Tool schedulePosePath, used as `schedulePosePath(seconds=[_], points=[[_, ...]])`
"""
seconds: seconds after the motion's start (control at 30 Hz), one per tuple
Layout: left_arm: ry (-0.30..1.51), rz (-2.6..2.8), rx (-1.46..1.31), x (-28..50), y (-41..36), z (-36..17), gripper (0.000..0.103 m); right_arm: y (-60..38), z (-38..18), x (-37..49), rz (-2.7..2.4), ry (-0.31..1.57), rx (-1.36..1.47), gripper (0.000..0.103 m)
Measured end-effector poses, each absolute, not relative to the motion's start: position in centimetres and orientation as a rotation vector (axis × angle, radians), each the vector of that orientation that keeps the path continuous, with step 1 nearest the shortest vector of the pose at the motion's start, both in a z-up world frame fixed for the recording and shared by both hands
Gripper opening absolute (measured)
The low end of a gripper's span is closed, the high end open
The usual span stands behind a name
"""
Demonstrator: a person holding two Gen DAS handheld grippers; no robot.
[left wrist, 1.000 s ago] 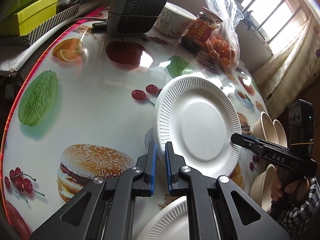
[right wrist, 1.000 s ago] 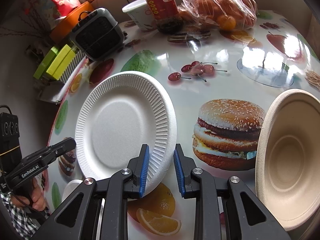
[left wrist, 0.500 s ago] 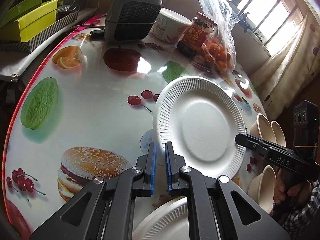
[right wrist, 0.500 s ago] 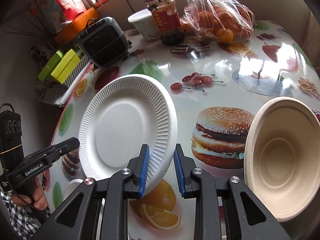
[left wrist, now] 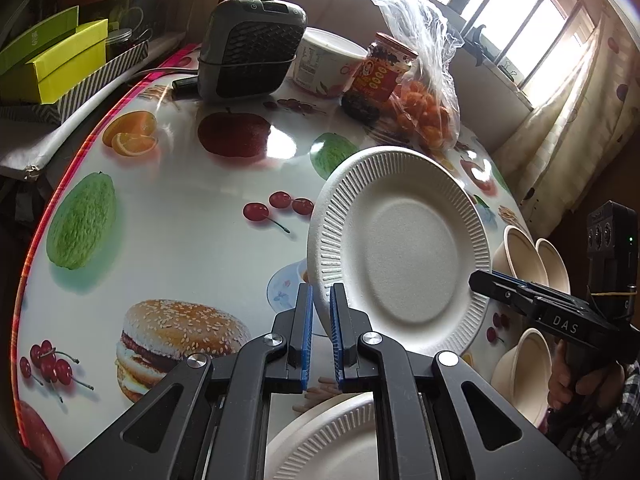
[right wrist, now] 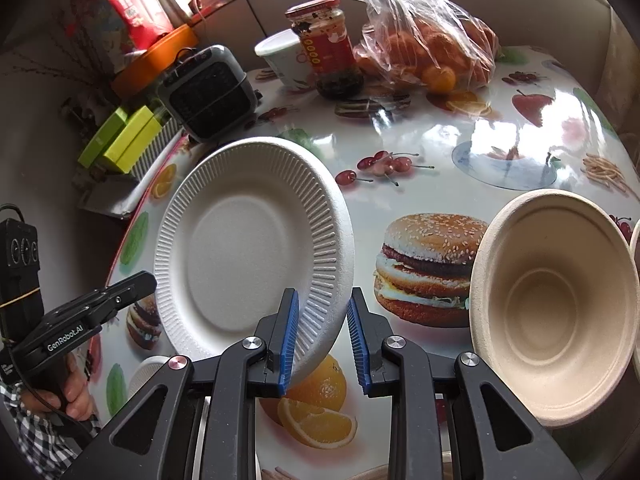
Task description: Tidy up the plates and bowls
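A white ribbed paper plate [left wrist: 404, 248] is held off the table, tilted up. My left gripper [left wrist: 319, 312] is shut on its near rim. The same plate [right wrist: 248, 240] shows in the right wrist view, where my right gripper [right wrist: 322, 320] stands open with the plate's rim between its blue pads, the right pad apart from it. A second white plate [left wrist: 332, 440] lies below the left gripper. A beige paper bowl [right wrist: 556, 300] stands tilted at the right. More beige bowls [left wrist: 532, 256] sit at the table's right edge.
At the back of the fruit-print table [left wrist: 180, 208] stand a grey heater [left wrist: 248, 60], a white tub [left wrist: 324, 60], a red-labelled jar [left wrist: 376, 76] and a bag of oranges [left wrist: 424, 116]. Green boxes [left wrist: 52, 60] lie off the left edge.
Both grippers and the plate have drawn back and risen a little from the table. The right gripper's jaws have opened wider around the plate's rim. The left stays shut on it.
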State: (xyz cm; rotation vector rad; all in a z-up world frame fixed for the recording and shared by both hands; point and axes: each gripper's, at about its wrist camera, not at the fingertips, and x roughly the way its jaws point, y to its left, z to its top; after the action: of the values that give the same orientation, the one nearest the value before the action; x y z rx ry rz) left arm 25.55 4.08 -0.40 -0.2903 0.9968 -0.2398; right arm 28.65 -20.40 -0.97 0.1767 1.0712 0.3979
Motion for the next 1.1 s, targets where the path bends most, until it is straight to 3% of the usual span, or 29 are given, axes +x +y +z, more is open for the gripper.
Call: schedulePosePath(seconds=[1.1], points=[[0.937, -0.242, -0.276, 20.4, 4.9, 2.4, 0.009, -19.7, 2.3, 22.7, 0.466, 1.011, 0.139, 0.024]])
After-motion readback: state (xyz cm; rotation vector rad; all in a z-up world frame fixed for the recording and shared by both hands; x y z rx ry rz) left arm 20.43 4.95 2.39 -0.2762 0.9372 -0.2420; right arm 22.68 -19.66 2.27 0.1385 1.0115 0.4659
